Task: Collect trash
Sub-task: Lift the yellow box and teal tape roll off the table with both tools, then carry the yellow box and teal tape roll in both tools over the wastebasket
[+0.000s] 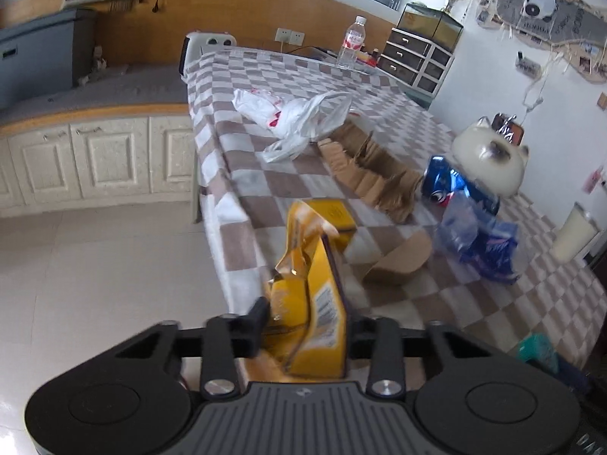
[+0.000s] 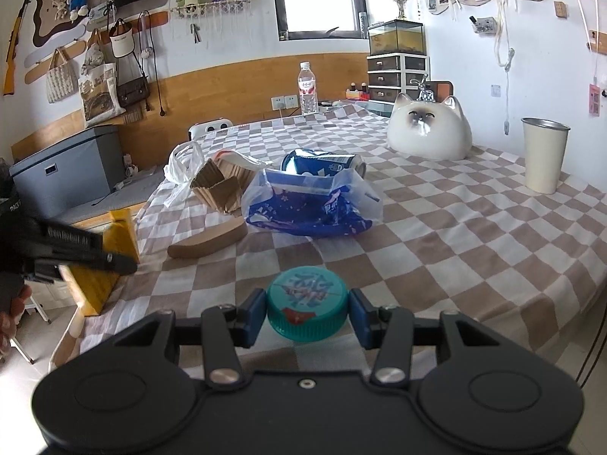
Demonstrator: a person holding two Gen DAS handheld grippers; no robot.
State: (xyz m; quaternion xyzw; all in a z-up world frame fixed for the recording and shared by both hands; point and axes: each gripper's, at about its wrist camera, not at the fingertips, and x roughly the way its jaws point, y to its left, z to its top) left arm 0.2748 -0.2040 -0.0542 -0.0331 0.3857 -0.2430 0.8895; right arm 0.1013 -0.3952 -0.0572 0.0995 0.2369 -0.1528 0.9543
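Note:
My left gripper point(image 1: 307, 322) is shut on a torn yellow carton point(image 1: 318, 303) at the table's near left edge; it also shows in the right wrist view point(image 2: 110, 258) with the left gripper point(image 2: 114, 261) around it. My right gripper point(image 2: 307, 314) is shut on a teal bottle cap point(image 2: 307, 303) just above the checked tablecloth point(image 2: 455, 250). Further in lie a blue plastic wrapper point(image 2: 311, 204), a crushed blue can point(image 2: 326, 163), torn cardboard point(image 2: 220, 185), a curved cardboard piece point(image 2: 208, 242) and a white plastic bag point(image 2: 182, 167).
A white cat-shaped ornament point(image 2: 428, 132), a cream cup point(image 2: 542, 159) and a water bottle point(image 2: 308, 89) stand on the far and right parts of the table. A drawer unit point(image 2: 396, 76) sits at the back. Tiled floor point(image 1: 95, 265) lies left of the table.

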